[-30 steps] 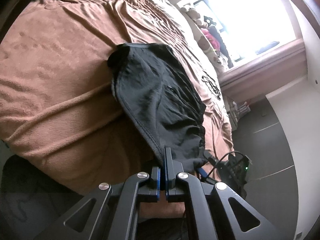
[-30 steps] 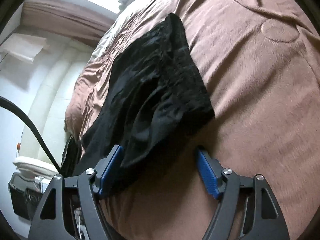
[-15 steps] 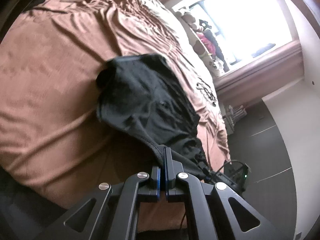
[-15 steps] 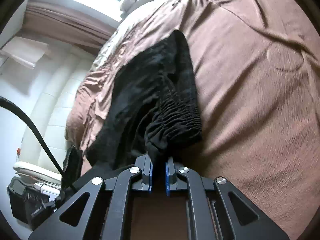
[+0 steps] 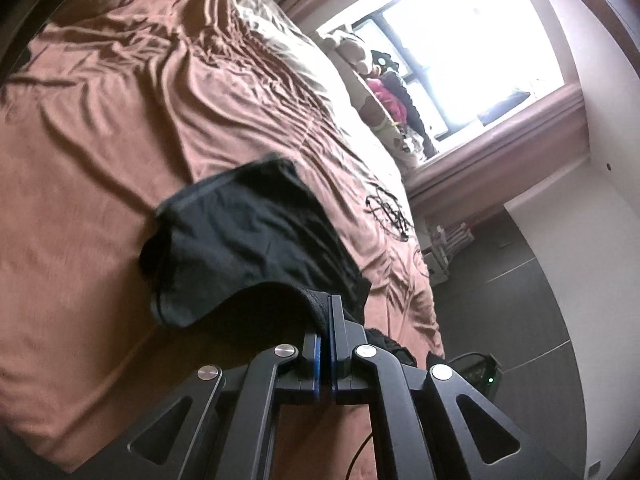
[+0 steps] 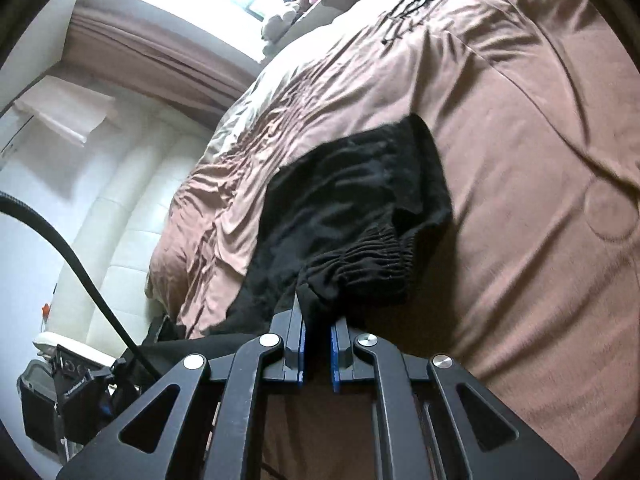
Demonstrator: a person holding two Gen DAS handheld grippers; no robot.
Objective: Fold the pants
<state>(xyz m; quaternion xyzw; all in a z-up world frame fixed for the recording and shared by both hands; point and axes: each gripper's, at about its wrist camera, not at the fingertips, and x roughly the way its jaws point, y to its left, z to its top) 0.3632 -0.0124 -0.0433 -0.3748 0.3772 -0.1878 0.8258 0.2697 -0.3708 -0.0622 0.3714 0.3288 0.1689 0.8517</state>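
Note:
Black pants (image 5: 256, 240) lie across a brown bedspread (image 5: 100, 160), partly lifted off it near me. My left gripper (image 5: 325, 312) is shut on a hemmed edge of the pants, which hangs up from the bed to its pads. In the right wrist view the same pants (image 6: 352, 200) rise toward the camera. My right gripper (image 6: 318, 320) is shut on the gathered elastic waistband (image 6: 372, 264), black cloth pinched between its blue pads. The far end of the pants still rests on the bed.
The bedspread (image 6: 520, 160) is wrinkled, with a black print near the pillows. Soft toys (image 5: 380, 92) sit by a bright window (image 5: 460, 40). A padded white headboard or wall (image 6: 100, 240) stands at the left, a black cable (image 6: 72, 248) crosses it, and grey floor (image 5: 520, 300) lies beside the bed.
My right gripper closed from wide open onto the waistband and lifted it. My left gripper, shut throughout, rose and drew its edge of the pants up, bunching the cloth toward the far side.

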